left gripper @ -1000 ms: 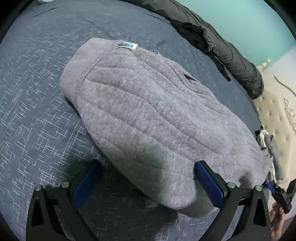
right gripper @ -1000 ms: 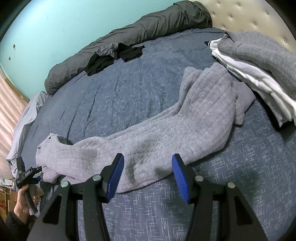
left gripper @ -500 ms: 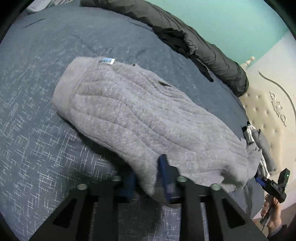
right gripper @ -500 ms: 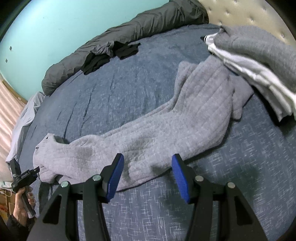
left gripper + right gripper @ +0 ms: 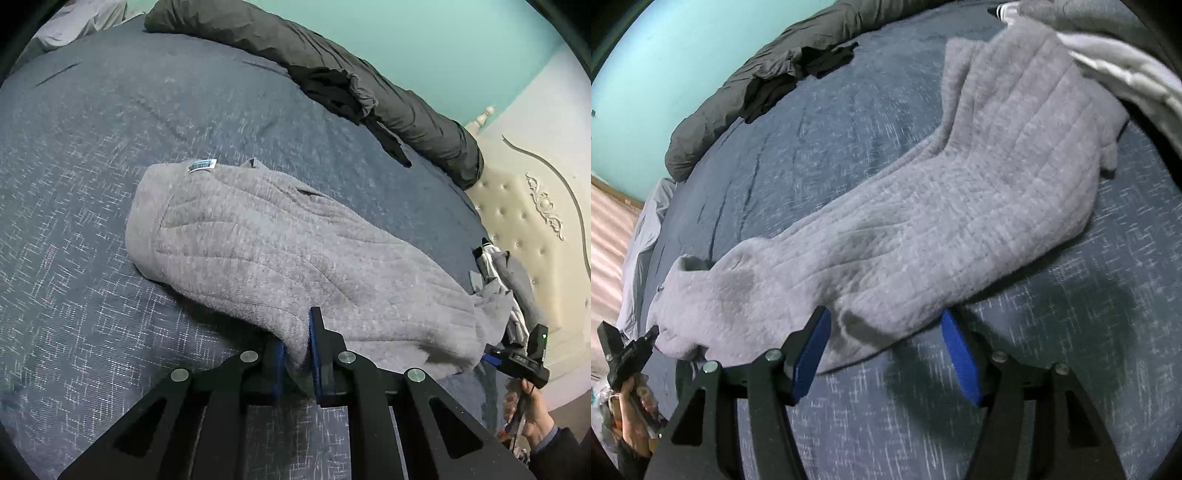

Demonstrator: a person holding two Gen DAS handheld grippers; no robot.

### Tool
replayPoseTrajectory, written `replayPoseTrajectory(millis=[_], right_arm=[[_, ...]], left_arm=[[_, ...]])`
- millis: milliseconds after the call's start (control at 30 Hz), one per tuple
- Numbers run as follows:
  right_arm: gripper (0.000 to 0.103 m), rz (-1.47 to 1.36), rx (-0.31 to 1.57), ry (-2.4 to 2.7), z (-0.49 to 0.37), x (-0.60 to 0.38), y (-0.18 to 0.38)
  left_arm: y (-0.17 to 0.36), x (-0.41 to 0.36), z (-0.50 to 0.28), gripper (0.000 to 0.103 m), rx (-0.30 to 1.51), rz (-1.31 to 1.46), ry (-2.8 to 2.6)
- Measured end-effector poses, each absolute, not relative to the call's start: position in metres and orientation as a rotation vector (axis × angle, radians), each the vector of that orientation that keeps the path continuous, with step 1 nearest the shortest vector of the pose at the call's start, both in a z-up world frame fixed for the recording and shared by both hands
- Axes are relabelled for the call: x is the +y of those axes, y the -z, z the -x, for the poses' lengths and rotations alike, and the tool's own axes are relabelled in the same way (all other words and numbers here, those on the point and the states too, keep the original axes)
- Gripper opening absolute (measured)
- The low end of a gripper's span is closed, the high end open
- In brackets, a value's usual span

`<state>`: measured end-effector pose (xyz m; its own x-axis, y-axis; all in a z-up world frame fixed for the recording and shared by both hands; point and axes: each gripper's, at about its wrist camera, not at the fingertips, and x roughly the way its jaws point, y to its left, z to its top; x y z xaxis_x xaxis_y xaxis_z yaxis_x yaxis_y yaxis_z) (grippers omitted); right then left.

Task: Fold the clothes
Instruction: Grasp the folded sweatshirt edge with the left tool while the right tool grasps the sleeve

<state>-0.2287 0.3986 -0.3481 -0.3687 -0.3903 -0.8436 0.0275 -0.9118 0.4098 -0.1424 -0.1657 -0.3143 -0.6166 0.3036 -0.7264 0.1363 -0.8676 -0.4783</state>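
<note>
1. While a grey quilted garment [image 5: 280,258] lies spread across a dark blue bedspread [image 5: 92,147], the left gripper [image 5: 297,354] has its two blue-padded jaws clenched on the near edge of the fabric, with a fold of cloth pinched between them.
2. Ahead of those jaws and to their left, the garment's broad band end carries a small label [image 5: 201,165]; ahead and to their right, the cloth stretches toward a pile of folded clothes [image 5: 498,273] beside a cream tufted headboard [image 5: 535,221].
3. Far beyond the left jaws, a rolled dark grey duvet [image 5: 369,85] runs along the bed's far edge under a teal wall [image 5: 443,44], with a black garment [image 5: 332,92] draped on it.
4. In the right wrist view, the right gripper [image 5: 886,350] is released, its jaws spread wide on either side of the garment's near edge, which lies between them; whether the pads touch the cloth I cannot tell.
5. Ahead of the right jaws, the garment runs diagonally, reaching up and to the right toward white and grey folded clothes.
6. Left of the right jaws, a hand [image 5: 631,398] holds the other gripper at the garment's end.
</note>
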Motion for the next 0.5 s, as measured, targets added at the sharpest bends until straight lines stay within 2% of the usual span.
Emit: replayPoseTrajectory(millis=[33, 67, 167, 500], right_arm=[[0.046, -1.586, -0.477, 2.353, 0.231, 0.399, 0.349], [0.024, -1.573, -0.455, 2.364, 0.231, 0.398, 0.346], [0.009, -1.522, -0.427, 2.386, 0.226, 0.397, 0.332], [0.004, -1.284, -0.338, 2.394, 0.185, 0.386, 0.234]], left_arm=[[0.312, -0.167, 0.14, 0.011, -0.769, 1.324, -2.631], [0.31, -0.169, 0.137, 0.011, -0.768, 1.321, -2.631], [0.3, -0.175, 0.131, 0.01, -0.772, 1.307, -2.64], [0.247, -0.212, 0.087, 0.01, -0.762, 1.267, -2.702]])
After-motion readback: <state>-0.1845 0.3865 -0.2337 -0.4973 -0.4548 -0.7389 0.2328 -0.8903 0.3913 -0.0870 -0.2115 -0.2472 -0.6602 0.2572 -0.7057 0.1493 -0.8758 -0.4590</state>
